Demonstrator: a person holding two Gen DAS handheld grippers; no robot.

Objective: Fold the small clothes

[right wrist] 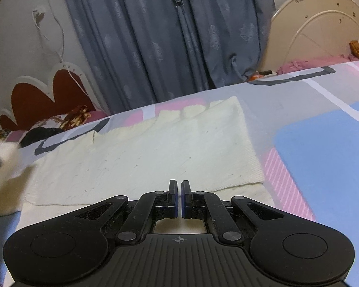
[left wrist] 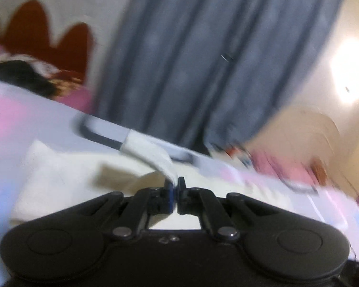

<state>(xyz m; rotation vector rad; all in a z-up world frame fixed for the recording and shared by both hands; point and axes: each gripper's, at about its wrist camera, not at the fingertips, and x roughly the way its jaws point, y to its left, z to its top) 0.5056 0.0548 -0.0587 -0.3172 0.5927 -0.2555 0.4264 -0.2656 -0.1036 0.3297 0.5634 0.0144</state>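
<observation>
A cream knitted garment [right wrist: 141, 153] lies flat on the bed, partly folded, and also shows blurred in the left wrist view [left wrist: 67, 179]. My left gripper [left wrist: 176, 184] is shut on a sleeve or edge of the cream garment [left wrist: 153, 154], lifted off the bed. That lifted piece shows blurred at the left edge of the right wrist view [right wrist: 9, 167]. My right gripper [right wrist: 179, 186] is shut with nothing between its pads, just above the garment's near edge.
The bedsheet [right wrist: 323, 148] has pink, blue and grey patches. Grey curtains [right wrist: 167, 35] hang behind the bed. A red and white headboard [right wrist: 36, 95] stands at the left, a cream headboard [right wrist: 318, 28] at the right. Dark clothes [right wrist: 45, 129] lie at the bed's far left.
</observation>
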